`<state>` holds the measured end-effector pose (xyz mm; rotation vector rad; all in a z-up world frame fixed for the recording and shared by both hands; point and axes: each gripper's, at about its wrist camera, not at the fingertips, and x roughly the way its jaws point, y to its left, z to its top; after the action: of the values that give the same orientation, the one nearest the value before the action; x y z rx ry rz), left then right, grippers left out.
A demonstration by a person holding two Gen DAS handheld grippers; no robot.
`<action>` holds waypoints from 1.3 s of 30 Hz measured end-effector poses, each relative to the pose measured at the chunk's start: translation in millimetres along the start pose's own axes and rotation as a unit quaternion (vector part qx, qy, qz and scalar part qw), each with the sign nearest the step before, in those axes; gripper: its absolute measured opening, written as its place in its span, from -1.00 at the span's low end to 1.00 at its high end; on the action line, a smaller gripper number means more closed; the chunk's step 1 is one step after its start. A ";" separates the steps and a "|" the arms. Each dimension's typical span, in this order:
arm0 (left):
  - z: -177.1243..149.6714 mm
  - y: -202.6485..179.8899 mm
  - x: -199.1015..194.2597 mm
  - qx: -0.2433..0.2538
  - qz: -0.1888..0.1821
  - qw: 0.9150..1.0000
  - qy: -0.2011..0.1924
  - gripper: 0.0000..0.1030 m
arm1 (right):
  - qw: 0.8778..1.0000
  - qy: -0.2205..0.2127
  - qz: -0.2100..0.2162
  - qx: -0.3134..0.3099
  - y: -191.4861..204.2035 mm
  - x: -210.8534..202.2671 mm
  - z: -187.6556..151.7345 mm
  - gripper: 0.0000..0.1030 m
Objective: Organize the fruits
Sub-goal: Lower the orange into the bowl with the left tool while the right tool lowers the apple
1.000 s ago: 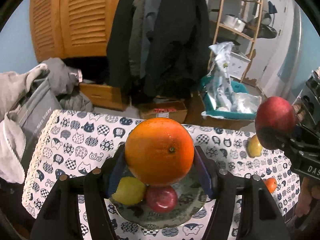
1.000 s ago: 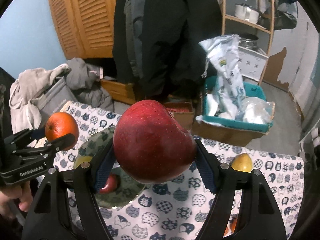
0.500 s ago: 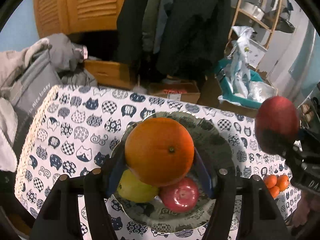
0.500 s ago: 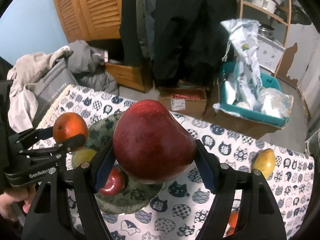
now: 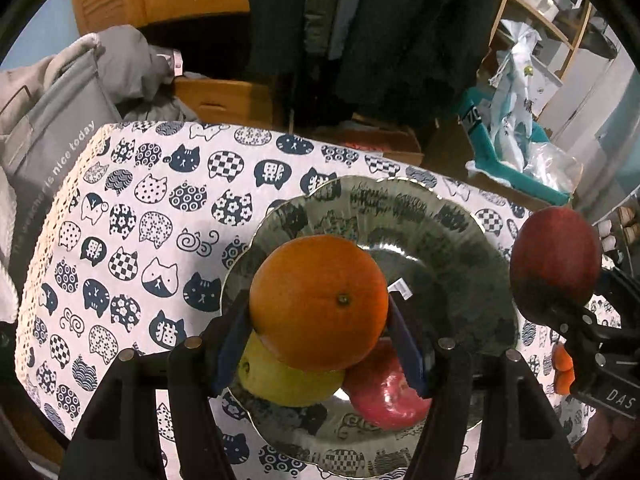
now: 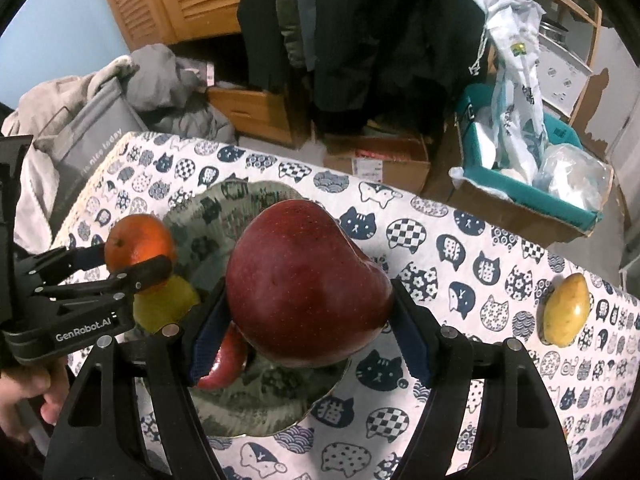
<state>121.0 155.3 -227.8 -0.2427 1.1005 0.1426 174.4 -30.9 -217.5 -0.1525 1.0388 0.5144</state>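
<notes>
Cat-print cloth (image 6: 460, 240) covers the table, and near its middle sits the grey patterned plate (image 5: 400, 208), the landmark for everything else. On the plate's near side lie a yellow-green fruit (image 5: 280, 384) and a small red apple (image 5: 384, 400), so two pieces look already sorted. Above them, the left gripper (image 5: 320, 320) is clamped on an orange (image 5: 320, 300), jaws partly spread to its width, hanging over the plate's near half. To the right of it, the right gripper (image 6: 308, 320) grips a large dark red apple (image 6: 304, 288) the same way, over the plate's right edge. Neither fruit has been set down yet. Well right of the plate a yellow mango (image 6: 566, 310) lies on the cloth, and small orange mandarins (image 5: 564, 368) show near the right edge, both apparently left to collect.
</notes>
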 end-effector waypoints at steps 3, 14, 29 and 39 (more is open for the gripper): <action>-1.6 0.4 3.8 0.000 0.002 1.000 0.005 0.31 | 1.000 0.005 0.000 0.000 -0.4 4.2 -1.2 0.46; -0.7 0.6 5.6 0.001 0.002 1.000 0.005 0.33 | 1.000 0.009 -0.001 -0.001 0.5 10.2 -2.2 0.46; -0.3 3.5 7.6 -0.007 -0.005 1.000 0.008 0.34 | 1.000 0.022 -0.005 -0.009 2.2 24.7 -3.4 0.46; 1.0 7.3 -2.1 -0.010 0.003 1.000 -0.007 0.45 | 0.999 0.028 -0.004 -0.015 5.7 33.9 -2.0 0.46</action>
<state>119.3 162.7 -226.4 -0.2558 1.0869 0.1609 183.7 -15.3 -246.7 -0.1975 1.0863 0.5213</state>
